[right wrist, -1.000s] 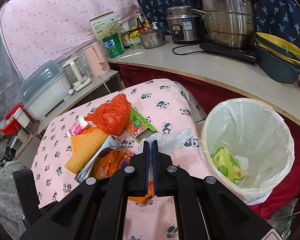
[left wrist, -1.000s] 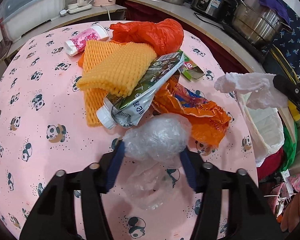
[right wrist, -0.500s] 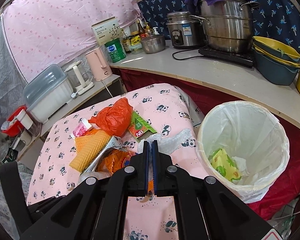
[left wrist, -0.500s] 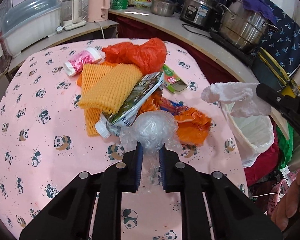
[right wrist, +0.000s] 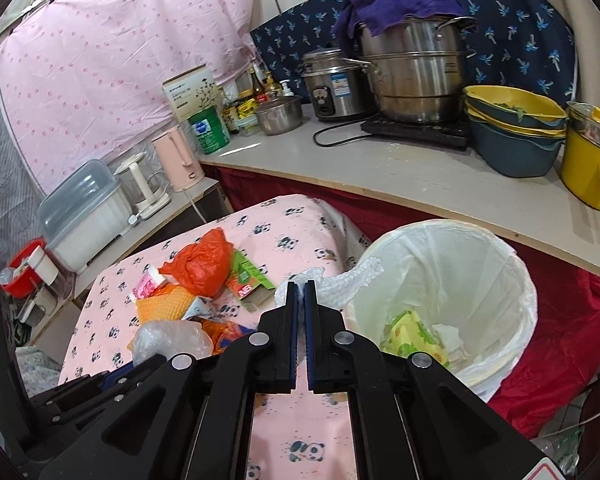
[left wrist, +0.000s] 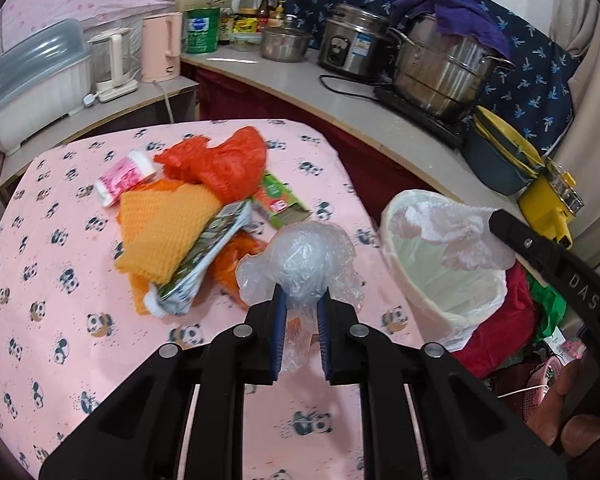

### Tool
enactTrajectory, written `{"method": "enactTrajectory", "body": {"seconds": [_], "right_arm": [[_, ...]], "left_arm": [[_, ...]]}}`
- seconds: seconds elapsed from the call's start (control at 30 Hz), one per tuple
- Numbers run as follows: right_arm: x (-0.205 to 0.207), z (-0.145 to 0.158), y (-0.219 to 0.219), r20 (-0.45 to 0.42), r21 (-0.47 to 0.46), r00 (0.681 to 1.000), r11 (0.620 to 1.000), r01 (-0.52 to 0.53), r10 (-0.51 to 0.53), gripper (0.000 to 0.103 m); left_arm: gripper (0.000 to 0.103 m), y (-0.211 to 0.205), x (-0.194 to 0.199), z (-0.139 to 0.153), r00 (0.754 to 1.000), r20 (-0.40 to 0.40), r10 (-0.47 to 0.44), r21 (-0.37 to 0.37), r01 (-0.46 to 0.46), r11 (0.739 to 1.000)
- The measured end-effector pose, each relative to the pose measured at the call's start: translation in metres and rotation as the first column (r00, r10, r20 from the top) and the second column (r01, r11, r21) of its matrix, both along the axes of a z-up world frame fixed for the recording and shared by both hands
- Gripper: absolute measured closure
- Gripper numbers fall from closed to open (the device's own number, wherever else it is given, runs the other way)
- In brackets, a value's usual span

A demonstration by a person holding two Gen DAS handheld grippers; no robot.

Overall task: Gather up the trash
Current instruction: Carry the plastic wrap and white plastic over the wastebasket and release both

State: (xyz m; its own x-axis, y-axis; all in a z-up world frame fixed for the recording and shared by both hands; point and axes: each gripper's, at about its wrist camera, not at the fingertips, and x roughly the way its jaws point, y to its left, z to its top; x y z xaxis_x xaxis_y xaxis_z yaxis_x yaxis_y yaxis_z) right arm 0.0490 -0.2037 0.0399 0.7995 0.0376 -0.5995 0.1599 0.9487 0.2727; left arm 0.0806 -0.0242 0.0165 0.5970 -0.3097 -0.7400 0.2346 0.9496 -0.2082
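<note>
Item: left gripper (left wrist: pixel 301 306), jaws pinching a crumpled clear plastic bag (left wrist: pixel 304 260); jaws had just been closing, with the bag between them; bag raised clear of the table (left wrist: pixel 60 320), its loose tail hanging between the fingers (left wrist: pixel 278 312)

Item: right gripper (right wrist: pixel 300 292), jaws pressed nearly together on a white paper towel (right wrist: pixel 340 276); towel held at the rim of the trash bin (right wrist: pixel 516 280), partly over its opening

Item: trash bin, white liner, standing just beside the table's right edge; yellow-green wrapper (right wrist: pixel 412 332) and white scraps lay inside

Item: table, pink cloth with panda print; remaining trash lay in a heap near its middle:
- red plastic bag (left wrist: pixel 224 164), at the far side of the heap
- yellow foam net (left wrist: pixel 160 236), folded, overlapping the heap's left side
- silver-green pouch (left wrist: pixel 204 256) with white cap, lying across the net
- orange wrapper (left wrist: pixel 228 260), under the pouch
- green carton (left wrist: pixel 278 200), flattened, just right of the red bag
- pink-and-white bottle (left wrist: pixel 126 178), on its side, left of the red bag

Item: counter (right wrist: pixel 420 176) behind the table, bearing pots, a pink kettle (right wrist: pixel 178 164) and stacked bowls
</note>
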Motion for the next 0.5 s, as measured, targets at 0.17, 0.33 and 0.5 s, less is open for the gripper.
{"method": "enactTrajectory", "body": {"seconds": [0.17, 0.33, 0.5], "right_arm": [[-0.006, -0.003, -0.030, -0.003, 0.011, 0.998, 0.998, 0.062, -0.062, 0.100], [-0.011, -0.010, -0.063, -0.012, 0.026, 0.992, 0.991, 0.128, -0.128, 0.100], [-0.013, -0.019, -0.092, -0.027, 0.036, 0.982, 0.982, 0.186, -0.185, 0.100]], "left_arm": [[0.089, -0.038, 0.009, 0.009, 0.996, 0.024, -0.082, 0.002, 0.082, 0.997], [0.089, -0.080, 0.018, 0.008, 0.985, 0.025, -0.172, 0.003, 0.172, 0.985], [0.089, -0.118, 0.026, 0.004, 0.972, 0.025, -0.234, 0.017, 0.234, 0.972]]}}
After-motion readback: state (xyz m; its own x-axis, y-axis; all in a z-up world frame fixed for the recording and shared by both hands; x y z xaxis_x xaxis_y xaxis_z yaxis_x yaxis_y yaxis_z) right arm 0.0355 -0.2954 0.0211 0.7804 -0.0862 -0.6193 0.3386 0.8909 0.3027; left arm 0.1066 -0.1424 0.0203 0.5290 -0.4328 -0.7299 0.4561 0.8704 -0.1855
